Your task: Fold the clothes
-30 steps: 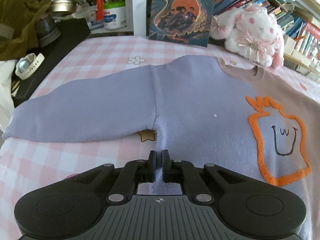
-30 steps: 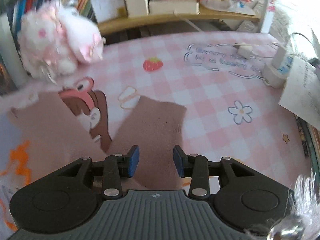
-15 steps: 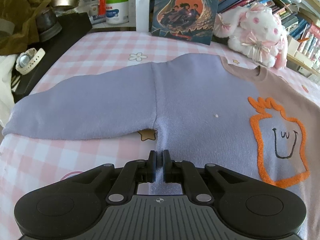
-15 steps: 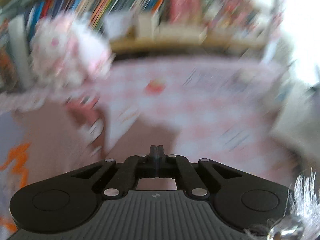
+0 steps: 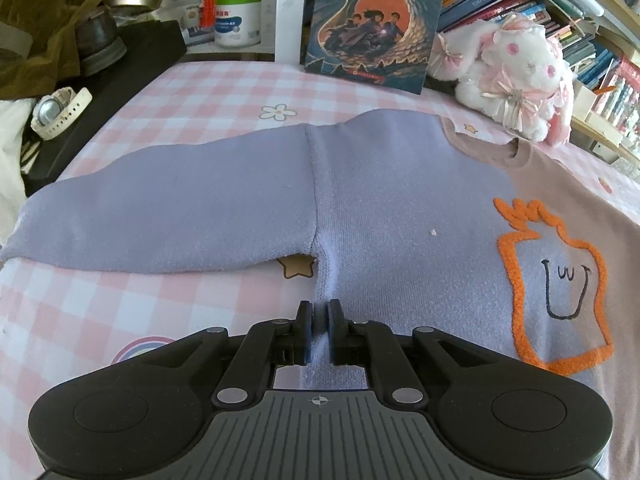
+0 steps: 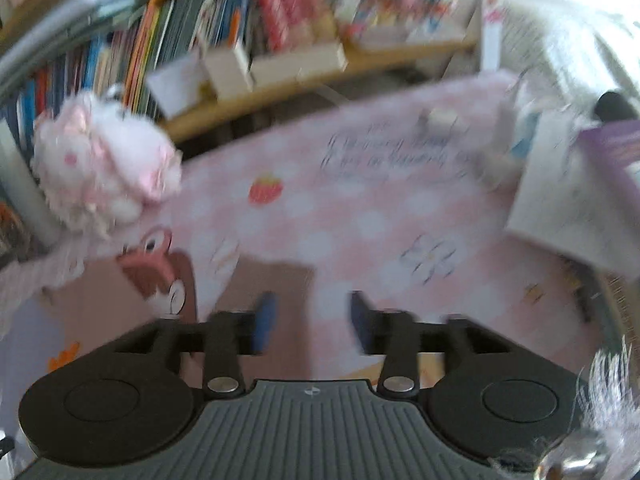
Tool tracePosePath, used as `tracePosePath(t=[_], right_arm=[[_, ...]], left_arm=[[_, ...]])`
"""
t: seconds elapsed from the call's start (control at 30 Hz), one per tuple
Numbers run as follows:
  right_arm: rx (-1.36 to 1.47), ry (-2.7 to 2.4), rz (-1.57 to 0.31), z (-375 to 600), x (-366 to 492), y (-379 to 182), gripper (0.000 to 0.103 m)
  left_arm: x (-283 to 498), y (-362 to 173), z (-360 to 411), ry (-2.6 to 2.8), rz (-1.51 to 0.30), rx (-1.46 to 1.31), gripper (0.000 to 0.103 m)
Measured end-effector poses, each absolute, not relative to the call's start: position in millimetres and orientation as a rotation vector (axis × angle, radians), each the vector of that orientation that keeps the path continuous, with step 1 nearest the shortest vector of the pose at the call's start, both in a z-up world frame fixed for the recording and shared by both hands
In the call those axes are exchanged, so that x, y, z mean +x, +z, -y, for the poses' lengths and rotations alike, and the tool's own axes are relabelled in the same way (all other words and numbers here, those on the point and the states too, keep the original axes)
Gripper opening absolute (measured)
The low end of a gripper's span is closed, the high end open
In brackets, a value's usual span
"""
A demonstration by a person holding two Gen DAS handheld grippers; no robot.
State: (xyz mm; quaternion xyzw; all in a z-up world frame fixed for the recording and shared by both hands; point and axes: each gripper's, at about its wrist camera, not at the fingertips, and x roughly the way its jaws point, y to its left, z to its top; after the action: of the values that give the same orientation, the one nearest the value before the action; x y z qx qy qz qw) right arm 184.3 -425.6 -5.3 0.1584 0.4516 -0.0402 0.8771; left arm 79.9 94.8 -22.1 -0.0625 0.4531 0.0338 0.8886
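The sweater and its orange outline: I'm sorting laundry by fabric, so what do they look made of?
The sweater looks like soft matte knit or fleece: fine ribbed texture, fuzzy edges. The orange outline seems raised chenille or terry embroidery, nubby and thick. The exact fibre cannot be told.

A pink checked table [image 5: 192,96] carries a sweater [image 5: 400,208] spread flat; beyond the sweater stand a book [image 5: 372,20] and a plush rabbit [image 5: 508,76].
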Motion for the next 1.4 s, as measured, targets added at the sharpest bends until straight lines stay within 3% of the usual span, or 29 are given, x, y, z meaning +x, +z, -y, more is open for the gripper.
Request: tracePosePath(t=[0.27,0.33,0.4,0.47,0.53,0.73,1.0,1.27,1.3,1.4], right_arm=[[0.21,-0.05,-1.07,398.1,215.3,-41.0,0.044],[0.163,-0.017,-1.077,391.0,213.5,-42.7,0.051],[0.124,0.029,-1.073,384.2,209.0,-41.6,0.05],[0.084,0.075,-1.068,377.5,204.5,-40.5,0.043],[0.055,0.108,-1.057,372.6,199.7,-38.0,0.011],[0.123,-0.005,-0.914,389.8,181.2,-5.7,0.008],[0.131,-0.356,-0.696,441.7,157.2,46.3,0.008],[0.221,-0.551,-0.785,460.4,138.2,23.1,0.01],[0.245,-0.523,-0.803,460.7,137.1,16.6,0.013],[0.279,-0.473,-0.793,459.6,132.0,5.1,0.04]], left_arm=[[78.1,-21.9,-95.7,0.084,-0.947,-0.121,0.018],[77.8,-22.4,-97.4,0.089,-0.944,-0.135,0.018],[77.8,-22.6,-97.5,0.092,-0.945,-0.14,0.018],[77.7,-22.8,-96.7,0.092,-0.943,-0.135,0.018],[77.2,-23.1,-96.8,0.089,-0.941,-0.136,0.018],[75.5,-23.4,-101.2,0.068,-0.941,-0.146,0.019],[73.8,-24.1,-104.0,0.05,-0.931,-0.155,0.019],[73.0,-24.4,-105.3,0.034,-0.93,-0.164,0.021],[73.0,-24.4,-105.1,0.032,-0.931,-0.162,0.021],[72.8,-24.3,-104.6,0.025,-0.935,-0.156,0.021]])
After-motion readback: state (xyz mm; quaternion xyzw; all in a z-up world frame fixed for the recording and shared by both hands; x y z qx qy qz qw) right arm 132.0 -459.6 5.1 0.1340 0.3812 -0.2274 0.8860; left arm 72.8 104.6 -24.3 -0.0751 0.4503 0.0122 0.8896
